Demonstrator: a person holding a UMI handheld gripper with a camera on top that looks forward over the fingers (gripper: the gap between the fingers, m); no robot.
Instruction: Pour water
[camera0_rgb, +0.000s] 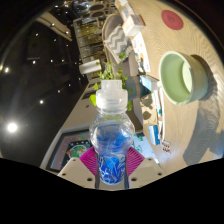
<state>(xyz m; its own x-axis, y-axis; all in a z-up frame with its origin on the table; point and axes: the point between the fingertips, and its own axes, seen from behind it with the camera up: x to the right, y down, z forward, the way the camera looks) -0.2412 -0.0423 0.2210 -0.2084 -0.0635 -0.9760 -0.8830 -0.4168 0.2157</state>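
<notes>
small clear water bottle (111, 135) with white cap (111, 96) upright between the gripper (112, 166) fingers, blue label (111, 160) low on the body. magenta pads (90, 160) pressed against both sides of the bottle's lower part, so closed on it, gripping. bottle lifted, view tilted hard so the room runs diagonally. cap on. water visible inside the bottle, level hard to read. beyond and to the right of the bottle, a green cup (178, 76) seen from above, open mouth facing the camera, sitting on a light tabletop (160, 30). cup well apart from the bottle. red round object (171, 19) further along the same surface. green leafy plant (110, 71) just behind the cap. dark area with small ceiling lights (12, 127) on the left side. white and teal striped item (118, 38) beyond the plant, unclear what it is.
</notes>
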